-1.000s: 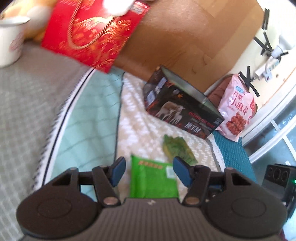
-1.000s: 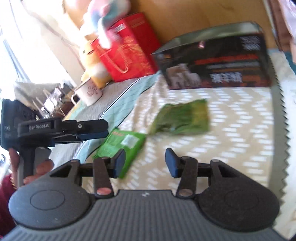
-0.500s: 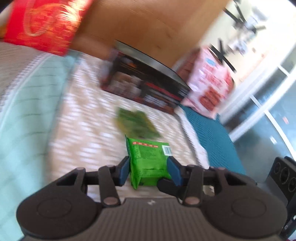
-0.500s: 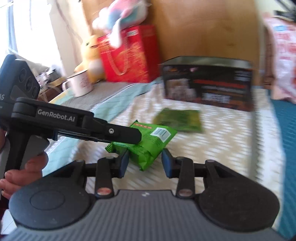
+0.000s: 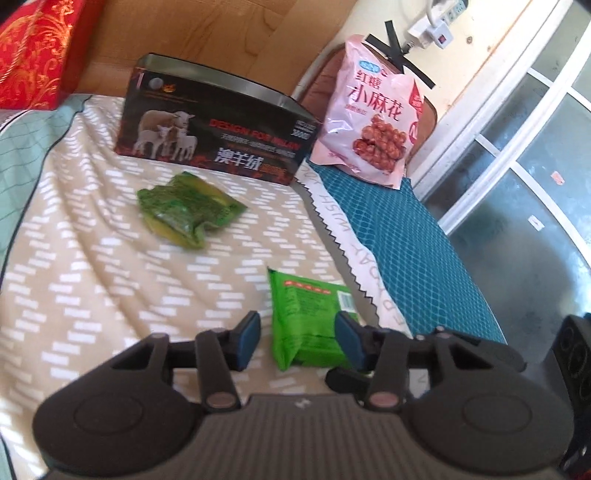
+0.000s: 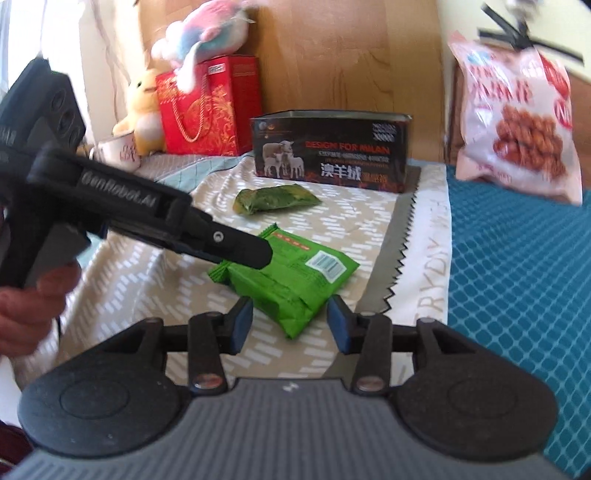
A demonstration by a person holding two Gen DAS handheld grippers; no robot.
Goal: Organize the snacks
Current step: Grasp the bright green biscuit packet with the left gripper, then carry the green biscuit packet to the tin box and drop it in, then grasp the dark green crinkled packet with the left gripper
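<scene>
Count: three snack packs, namely one bright green packet (image 5: pixel 310 306), one darker crinkled green packet (image 5: pixel 188 208) and one pink bag of twists (image 5: pixel 373 110). One black sheep-print box (image 5: pixel 218 133), one red gift bag (image 6: pixel 207 110), two plush toys (yellow (image 6: pixel 144 99), pink-and-blue (image 6: pixel 207 33)), one mug (image 6: pixel 118 151). Two grippers, and one hand (image 6: pixel 26 310) visible on the left one's handle.

Layout: the box stands at the back of the beige patterned cloth (image 5: pixel 92 258), with the crinkled packet just in front of it. The pink bag leans at the back of the teal mat (image 5: pixel 406 240), right of the box.

Left gripper (image 5: pixel 296 321): jaws narrow and pinched on the bright green packet. In my left view it sits hard against the right pad, with a sliver of cloth showing at the left pad. The packet is tilted, near the cloth's zigzag edge by the teal mat.

Right gripper (image 6: pixel 289 310): jaws opening. The packet's near corner sits between the pads, just beside both, and I see no squeeze.

Versus a second ago: the packet then lay flat on the cloth between the left jaws, which stood wide, and the right jaws had nothing between them. Half a second ago the left was already clamped. Since then the packet has shifted towards the teal mat and into the right jaws.
</scene>
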